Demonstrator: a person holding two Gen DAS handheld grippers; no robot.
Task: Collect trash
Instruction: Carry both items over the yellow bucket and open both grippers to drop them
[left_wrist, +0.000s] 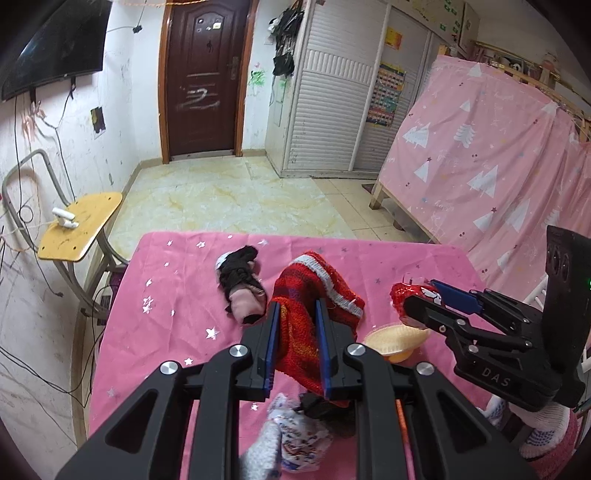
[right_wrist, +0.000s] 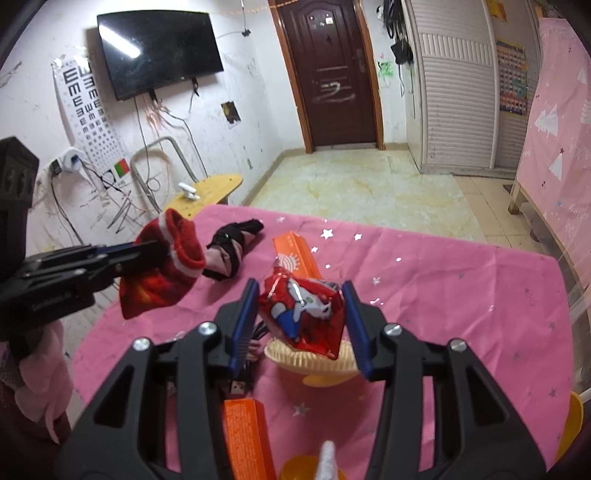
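Red snack packet (right_wrist: 301, 312): glossy crinkled foil, puffed, cartoon animal printed in white and blue. It sits between the two blue pads of the right hand-held gripper (right_wrist: 299, 314), which is clamped on its sides, directly above the yellow fluted cup (right_wrist: 295, 360). From the left wrist view the packet (left_wrist: 410, 293) is at that gripper's tip, lifted off the pink cloth of the bench (right_wrist: 443, 295).

Risk 1: foil is slick and air-filled. The pads press on the bulging sides, not on a seam, so the packet may squirt out or rotate if the grip eases; judged likely to drop into or beside the cup just below.

Risk 2: the cup looks light. A low pass with the packet could tip it or drag it across the cloth.

Risk 3: the left hand-held gripper (left_wrist: 295, 314) is clamped on a red knitted sock (left_wrist: 306, 295) with a white band, on the far left of the packet. A sock is probably not trash; it could end up in the wrong pile. The sock hangs loose and could sweep the black-and-pink sock bundle (right_wrist: 229, 251) lying on the cloth beyond the packet, to its left.

Also near the packet: an orange carton (right_wrist: 295, 251) just behind it, and a second orange carton (right_wrist: 245, 435) nearer the camera. The two grippers are close together; collision is possible if both move inward.

No bin is visible in either view.
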